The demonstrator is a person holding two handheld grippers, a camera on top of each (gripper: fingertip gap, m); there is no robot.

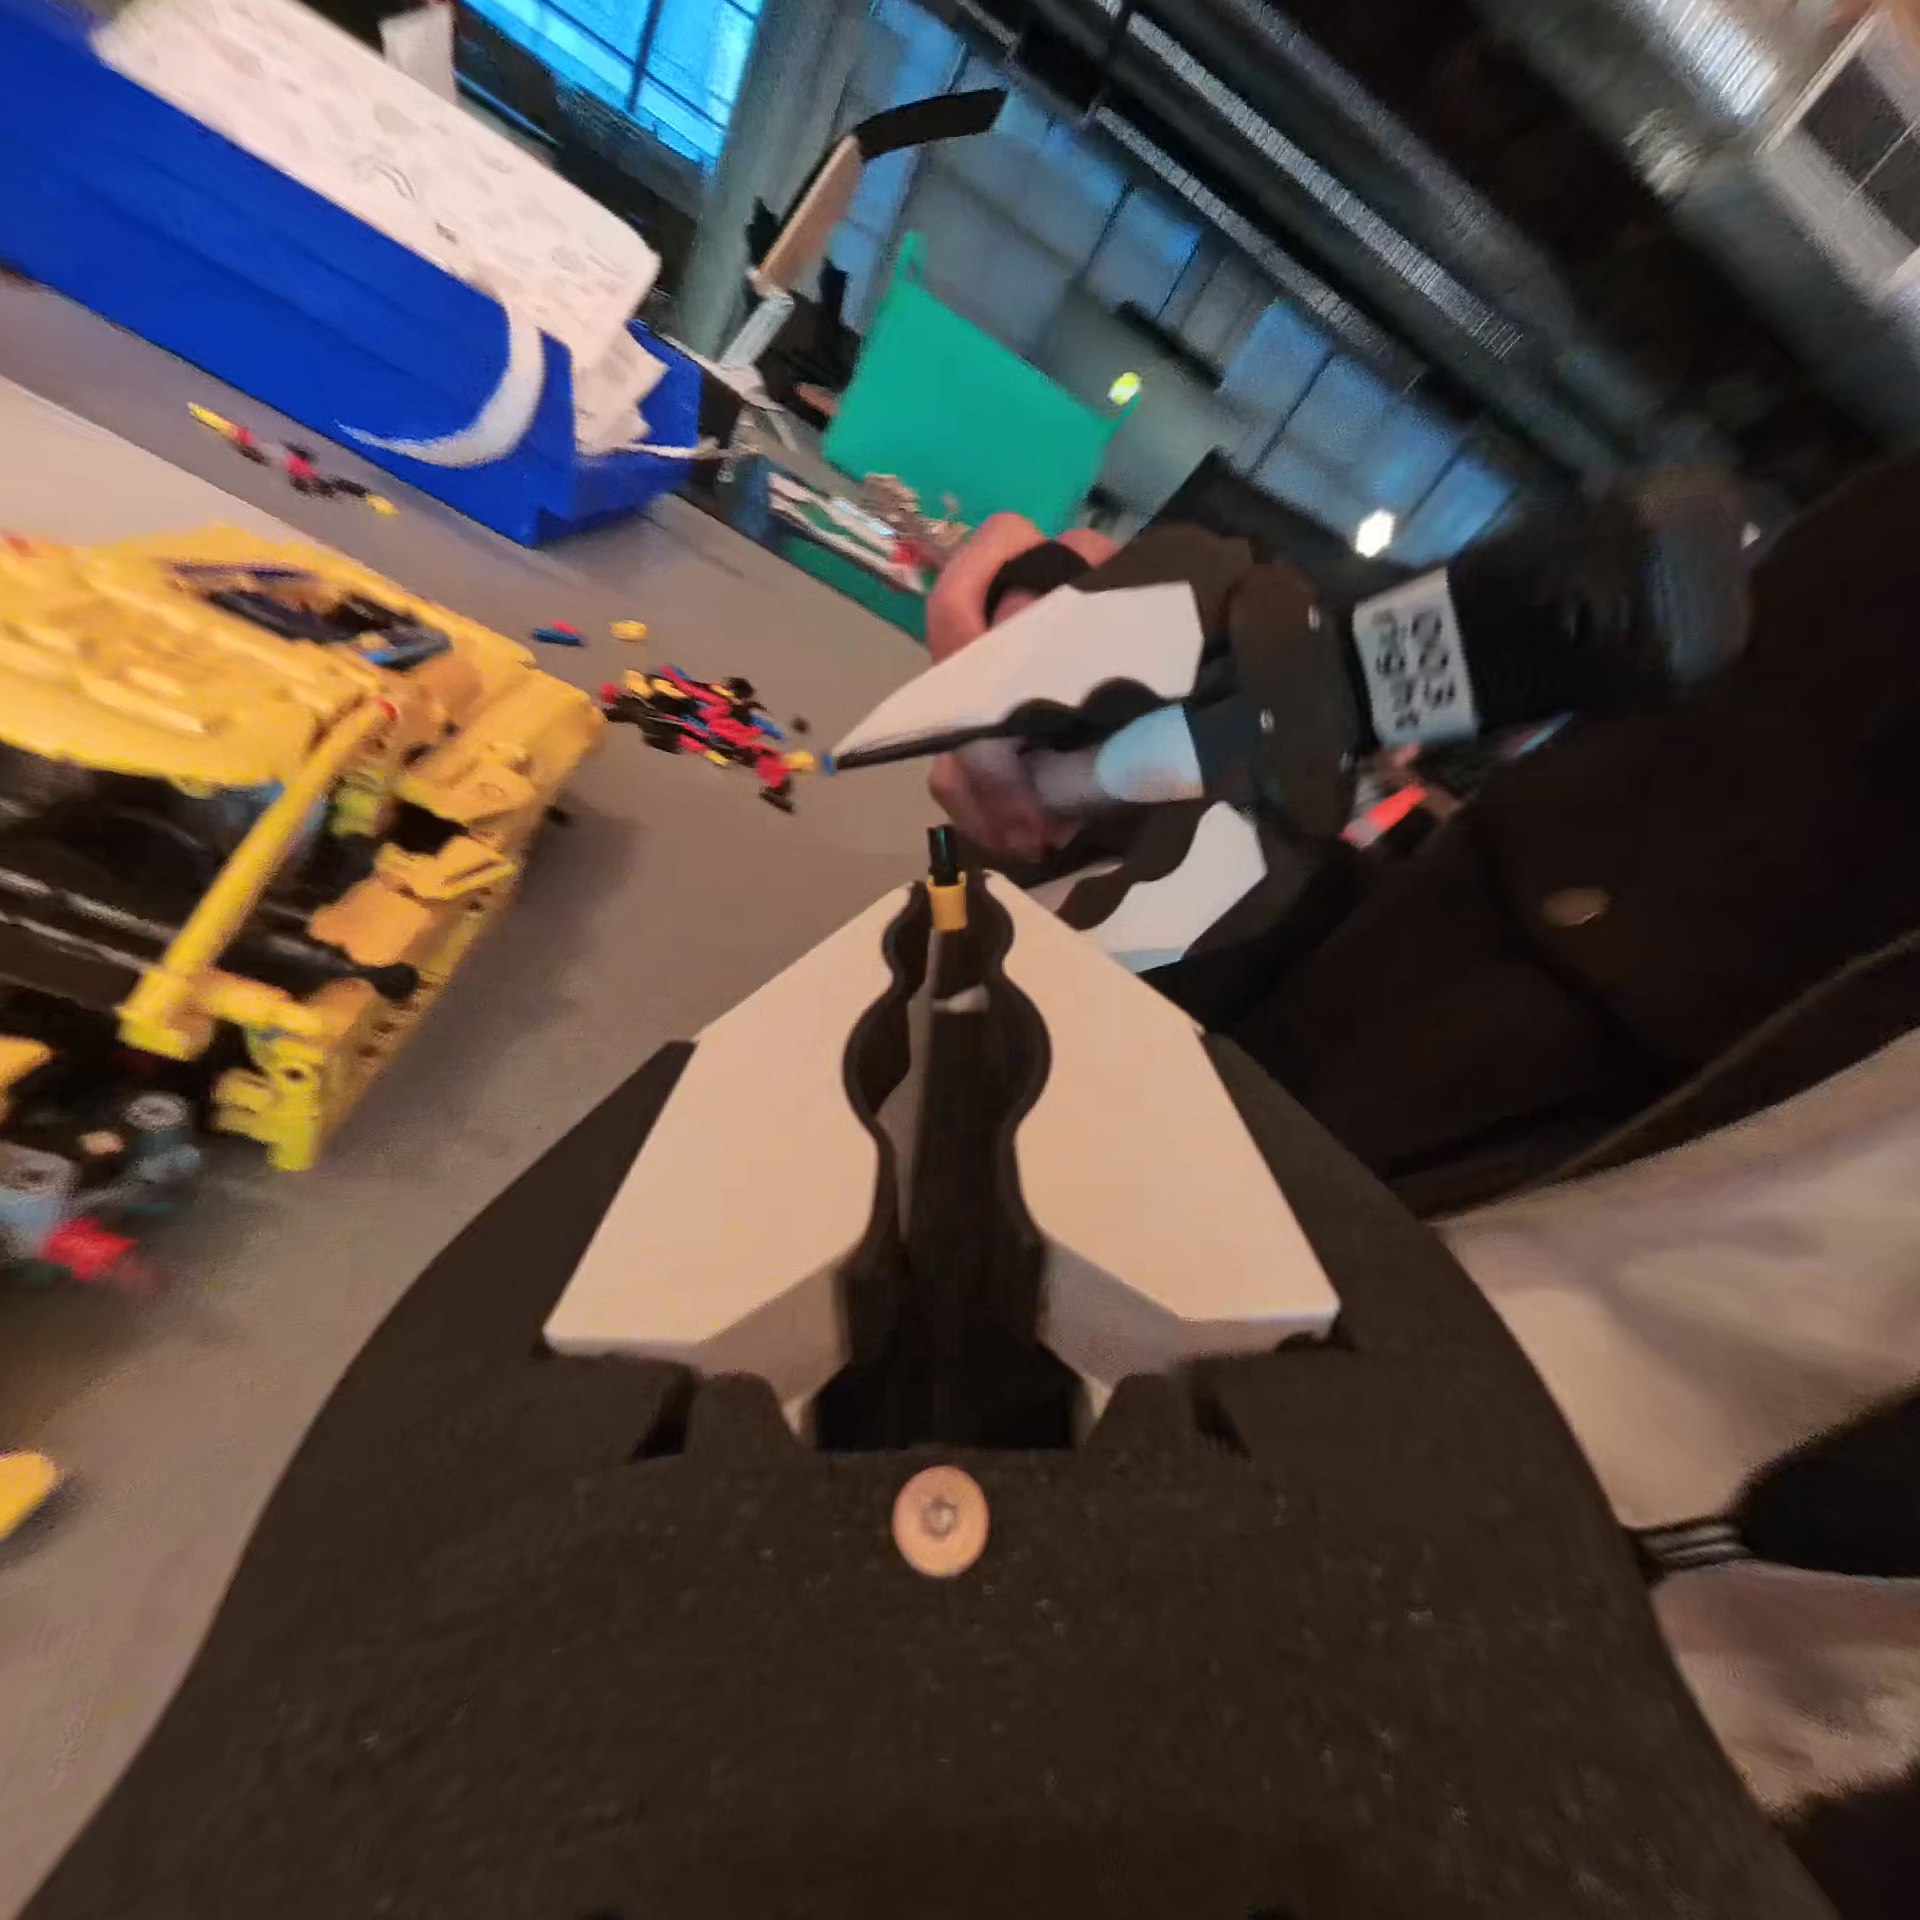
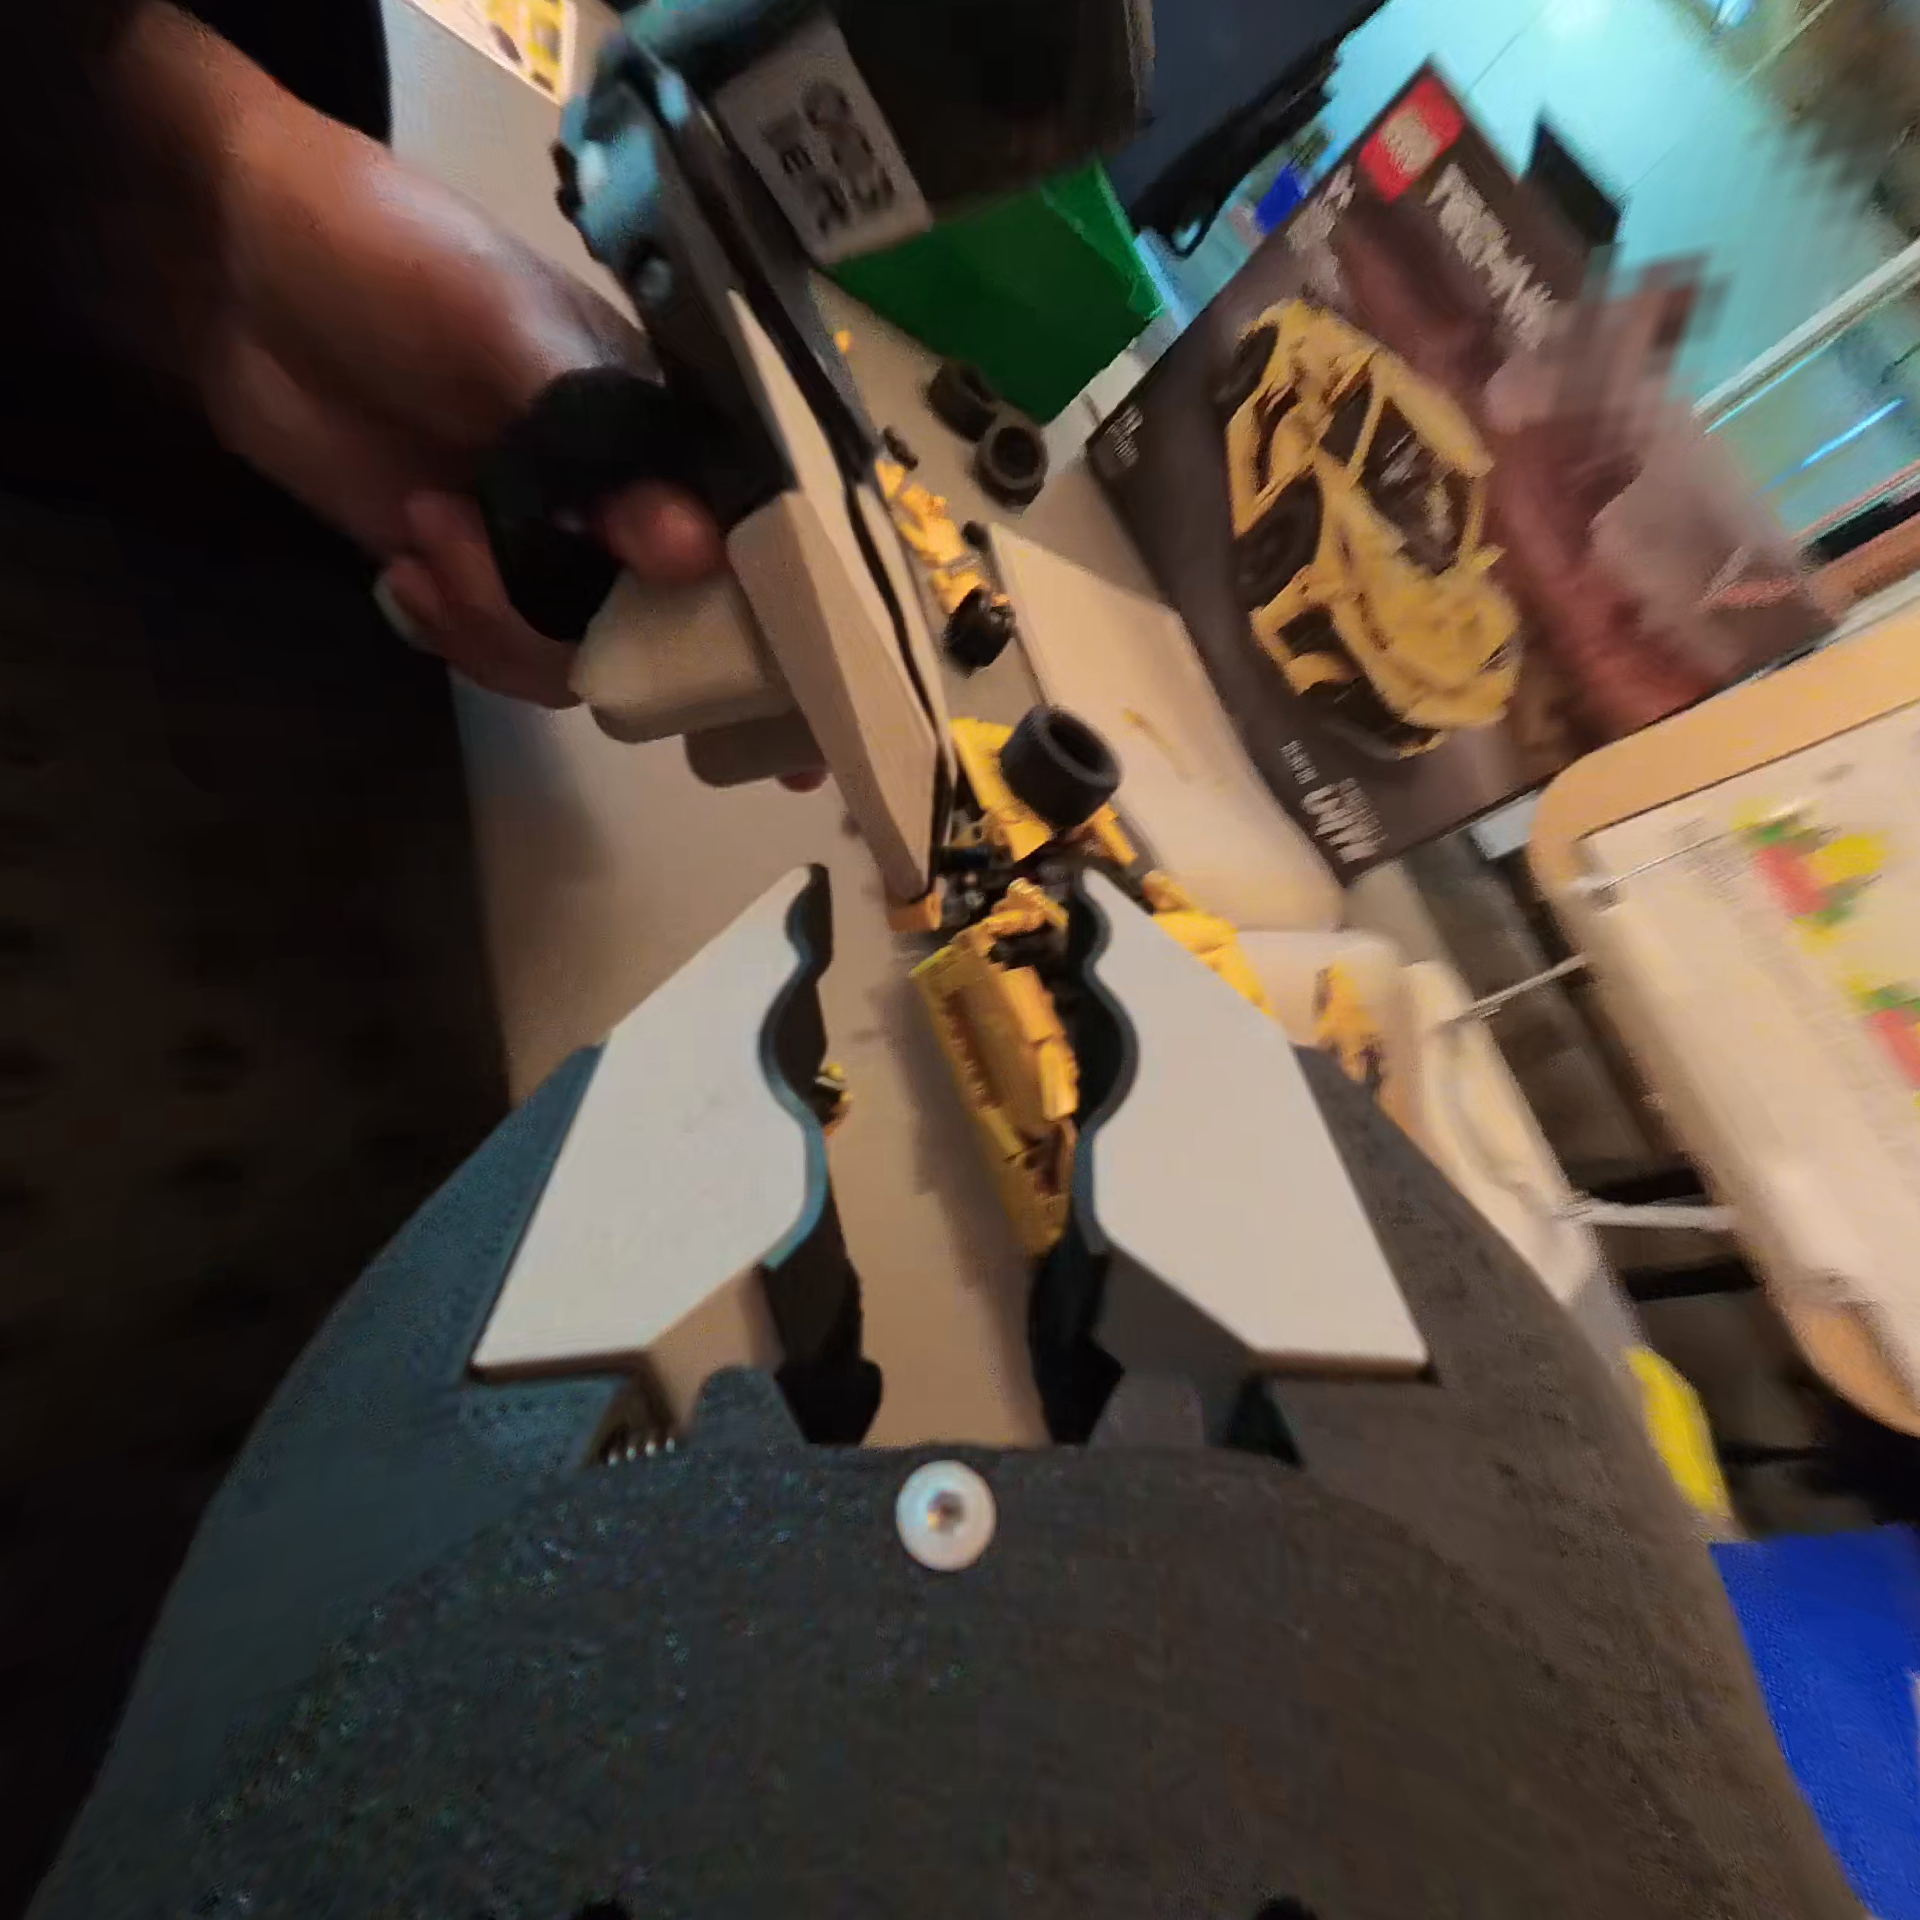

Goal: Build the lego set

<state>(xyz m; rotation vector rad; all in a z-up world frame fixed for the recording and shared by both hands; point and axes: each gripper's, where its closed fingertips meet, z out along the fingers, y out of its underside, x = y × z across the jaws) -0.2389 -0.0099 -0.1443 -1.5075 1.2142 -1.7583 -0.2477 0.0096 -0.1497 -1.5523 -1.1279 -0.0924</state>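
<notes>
Lego axle (image 1: pixel 945 883), black with yellow bush: pinched in closed left tongs (image 1: pixel 948 902). Right tongs (image 2: pixel 954 894) parted, empty. Judged next: carrying the axle to the yellow car (image 1: pixel 249 790) for careful alignment.

Yellow-and-black car model (image 1: pixel 239 831), seemingly red-black-yellow loose pieces (image 1: pixel 707 717).

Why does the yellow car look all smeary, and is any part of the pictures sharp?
Left wrist view: the yellow car and loose bricks smear from motion, while the left tongs look fairly crisp. Right wrist view: the right tongs are sharp near the screw, the box streaks, and the left edge is dark.
</notes>
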